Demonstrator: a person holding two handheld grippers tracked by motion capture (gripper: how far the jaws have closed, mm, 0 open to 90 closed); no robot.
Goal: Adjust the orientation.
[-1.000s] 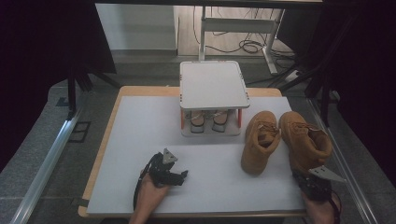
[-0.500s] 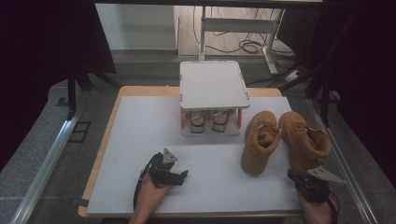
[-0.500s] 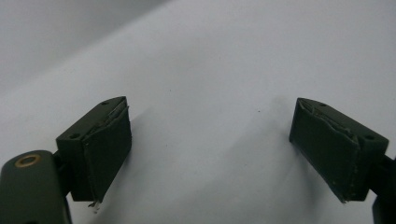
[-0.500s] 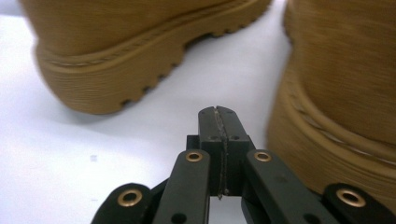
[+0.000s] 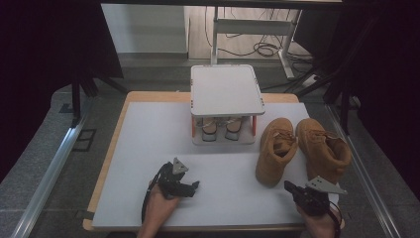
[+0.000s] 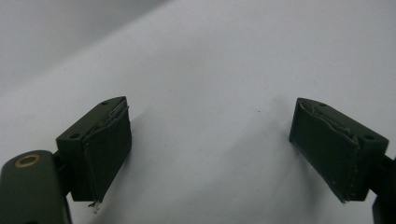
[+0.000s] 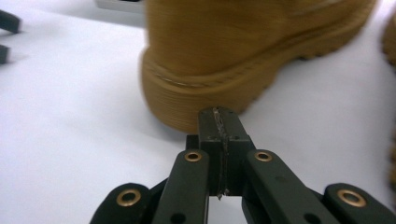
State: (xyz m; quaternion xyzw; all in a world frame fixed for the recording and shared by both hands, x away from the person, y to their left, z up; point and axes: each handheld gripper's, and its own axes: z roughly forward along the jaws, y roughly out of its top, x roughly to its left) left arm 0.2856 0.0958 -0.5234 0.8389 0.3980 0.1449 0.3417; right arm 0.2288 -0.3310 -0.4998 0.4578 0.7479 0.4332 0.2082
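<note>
Two tan boots stand at the right of the white table top: the left boot (image 5: pixel 275 148) and the right boot (image 5: pixel 324 151). My right gripper (image 5: pixel 288 187) is at the front right, shut with nothing between its jaws, tips just short of the left boot's toe (image 7: pixel 205 79). In the right gripper view the pads (image 7: pixel 219 122) meet flat in front of the boot's sole. My left gripper (image 5: pixel 193 187) rests at the front left, held by a hand. Its jaws stand wide open over bare table in the left gripper view, fingers (image 6: pixel 100 144) far apart.
A small white two-level rack (image 5: pixel 226 89) stands at the back centre, with a pair of shoes (image 5: pixel 221 127) on its lower shelf. The wooden table edge (image 5: pixel 111 153) runs along the left. Cables and a desk frame (image 5: pixel 257 29) lie on the floor beyond.
My right gripper has slid left along the front edge, toward the toe of the left boot. The left gripper has stayed put.
</note>
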